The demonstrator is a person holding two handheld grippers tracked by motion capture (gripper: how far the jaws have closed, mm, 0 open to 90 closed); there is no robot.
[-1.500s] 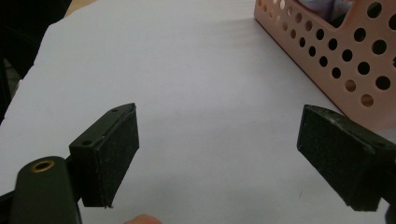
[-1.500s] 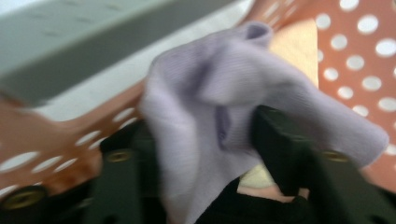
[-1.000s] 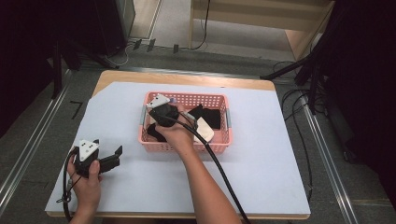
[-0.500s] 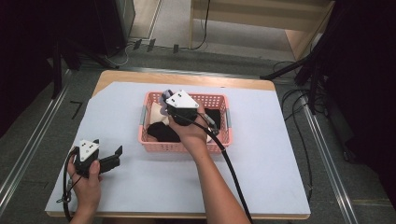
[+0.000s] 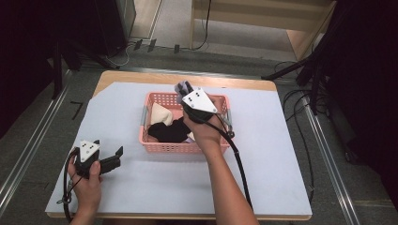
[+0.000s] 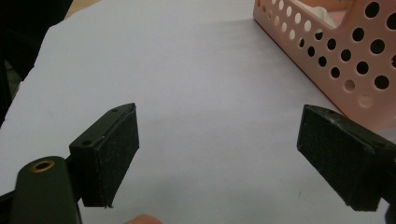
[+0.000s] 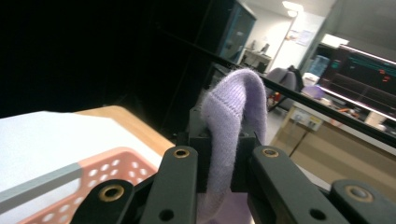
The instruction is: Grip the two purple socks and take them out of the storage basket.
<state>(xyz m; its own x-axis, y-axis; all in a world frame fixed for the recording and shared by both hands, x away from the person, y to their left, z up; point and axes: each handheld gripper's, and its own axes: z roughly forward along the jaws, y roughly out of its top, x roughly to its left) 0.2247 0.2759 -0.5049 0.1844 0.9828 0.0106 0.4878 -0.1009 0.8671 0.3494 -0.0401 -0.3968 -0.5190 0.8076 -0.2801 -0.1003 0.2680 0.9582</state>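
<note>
A pink perforated basket (image 5: 159, 146) sits mid-table on white paper, holding a cream cloth (image 5: 160, 113) and a black cloth (image 5: 170, 131). My right gripper (image 5: 184, 89) is raised over the basket's far side, tilted up, shut on a lilac knitted sock (image 7: 232, 121) that drapes over its jaws; the sock (image 5: 183, 87) peeks out past the grey plate. My left gripper (image 5: 117, 153) rests low at the near left, open, nothing between its pads (image 6: 111, 154). The basket's corner (image 6: 341, 56) lies just right of it.
White paper (image 5: 281, 154) covers the wooden table. A black cable (image 5: 239, 164) trails from the right gripper along the forearm toward the near edge. Dark stands and cables (image 5: 300, 101) sit on the floor to the right of the table.
My right gripper has lifted out of the basket and swung to the right and farther back, tipping upward with the lilac sock clamped. The left gripper has stayed put.
</note>
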